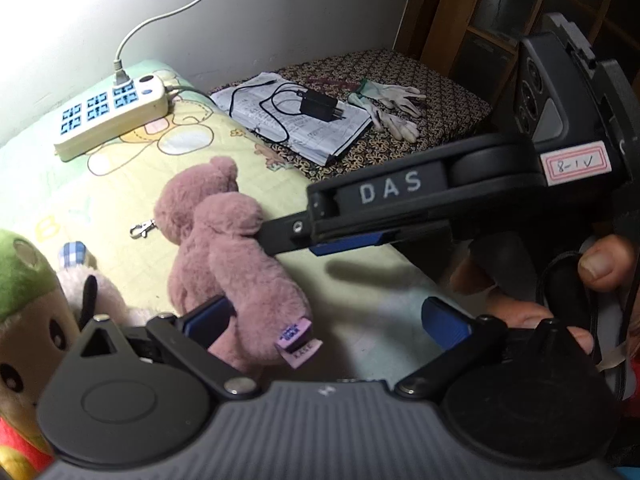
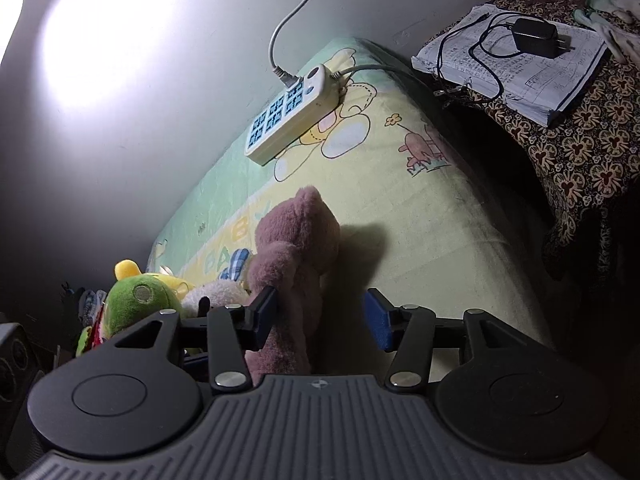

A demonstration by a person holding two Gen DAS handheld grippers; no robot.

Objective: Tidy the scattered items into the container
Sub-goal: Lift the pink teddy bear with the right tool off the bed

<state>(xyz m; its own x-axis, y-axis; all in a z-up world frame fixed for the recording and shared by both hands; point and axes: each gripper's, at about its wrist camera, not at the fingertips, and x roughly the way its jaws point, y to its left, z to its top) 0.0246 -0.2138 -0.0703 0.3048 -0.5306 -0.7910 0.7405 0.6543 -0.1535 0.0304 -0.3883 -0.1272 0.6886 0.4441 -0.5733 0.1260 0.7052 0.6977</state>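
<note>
A dusty-pink plush bear (image 1: 236, 248) lies on the cartoon-print sheet (image 1: 352, 280), a metal clasp (image 1: 142, 228) beside its head. My left gripper (image 1: 328, 320) is wide open around the bear's lower body; its left pad (image 1: 212, 316) touches the fur and the right pad (image 1: 444, 322) stands clear. My right gripper (image 2: 320, 316) is open around the same bear (image 2: 296, 248): the left pad (image 2: 262, 312) rests against it and the right pad (image 2: 378, 320) is apart from it. In the left wrist view the right gripper's finger (image 1: 284, 236) reaches the bear's shoulder. No container is in view.
A green plush (image 1: 20, 264) and a cream plush (image 1: 100, 292) lie left of the bear. A power strip (image 1: 112, 116) sits by the wall. A notebook (image 1: 316, 132) carrying a black charger (image 1: 320, 106), and white gloves (image 1: 392, 104), lie on the patterned cloth. The bed's edge drops off on the right.
</note>
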